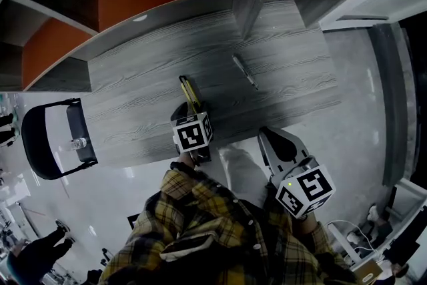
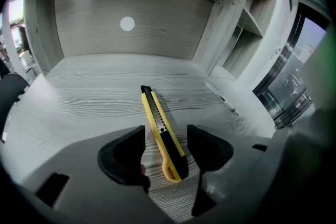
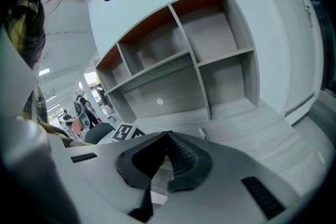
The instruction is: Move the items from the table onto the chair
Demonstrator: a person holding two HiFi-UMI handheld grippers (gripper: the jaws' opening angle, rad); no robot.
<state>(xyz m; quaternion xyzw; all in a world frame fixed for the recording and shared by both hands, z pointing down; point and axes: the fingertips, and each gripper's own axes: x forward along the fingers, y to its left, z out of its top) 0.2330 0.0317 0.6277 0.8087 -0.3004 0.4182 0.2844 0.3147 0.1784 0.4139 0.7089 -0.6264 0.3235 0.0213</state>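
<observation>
The yellow box cutter (image 1: 189,93) (image 2: 160,134) lies on the gray wooden table (image 1: 133,87). Its back end sits between the left gripper's (image 1: 189,107) (image 2: 167,152) jaws, which are wide apart. The pads do not press on it. A pen (image 1: 245,71) (image 2: 223,98) lies at about 2 o'clock from the cutter. The right gripper (image 1: 277,143) (image 3: 167,157) hangs by the table's edge at 4 o'clock, its jaws tight together with nothing in them. The black chair (image 1: 37,140) stands off at 8 o'clock.

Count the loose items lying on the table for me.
2. A yellow utility knife lies between the left gripper's open jaws; a pen lies to its right, further back. The table's near edge is partly hidden, so more is possible.
</observation>
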